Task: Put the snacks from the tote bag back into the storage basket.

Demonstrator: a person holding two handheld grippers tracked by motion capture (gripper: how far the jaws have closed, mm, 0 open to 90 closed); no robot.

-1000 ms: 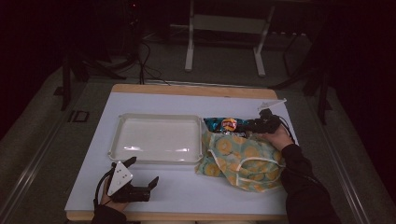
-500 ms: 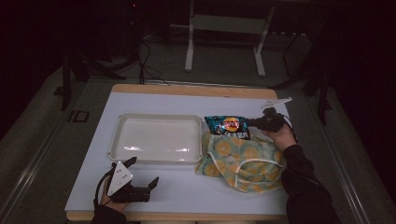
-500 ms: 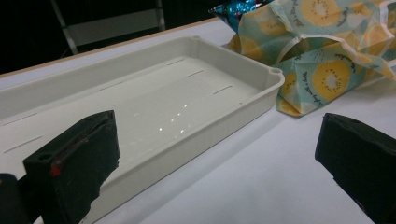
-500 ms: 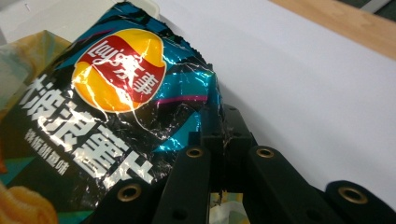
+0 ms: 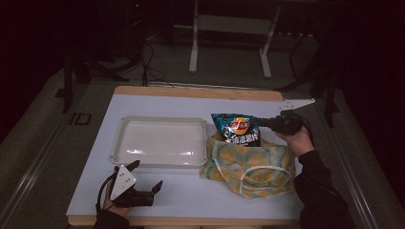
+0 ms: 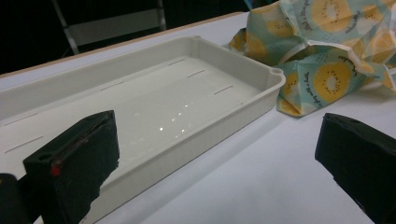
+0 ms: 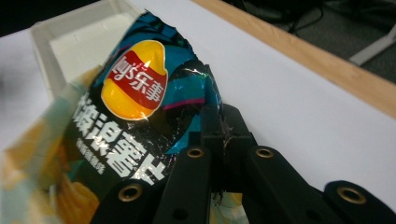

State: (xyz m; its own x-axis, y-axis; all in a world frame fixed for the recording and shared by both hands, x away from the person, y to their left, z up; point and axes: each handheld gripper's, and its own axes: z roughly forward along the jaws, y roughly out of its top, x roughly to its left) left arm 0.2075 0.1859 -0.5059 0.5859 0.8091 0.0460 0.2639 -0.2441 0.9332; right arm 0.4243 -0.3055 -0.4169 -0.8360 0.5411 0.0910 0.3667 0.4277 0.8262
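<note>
Lifting, apparently: right gripper (image 7: 224,140), jaws clamped on chip bag (image 5: 237,130), holds it half out of the cloth bag (image 5: 250,164). Left gripper (image 5: 143,183) rests, jaws apart. Likely next: carry to tray (image 5: 160,142).

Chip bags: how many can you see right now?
1. The chip bag is half out of the fruit-print bag, right of the tray, pinched by the right gripper. More may be hidden inside the fruit-print bag.

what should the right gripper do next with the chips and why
Probably lift the chip bag the rest of the way out, then carry it to the empty tray. The right gripper is shut on its edge, and its lower part sits inside the cloth bag.
</note>
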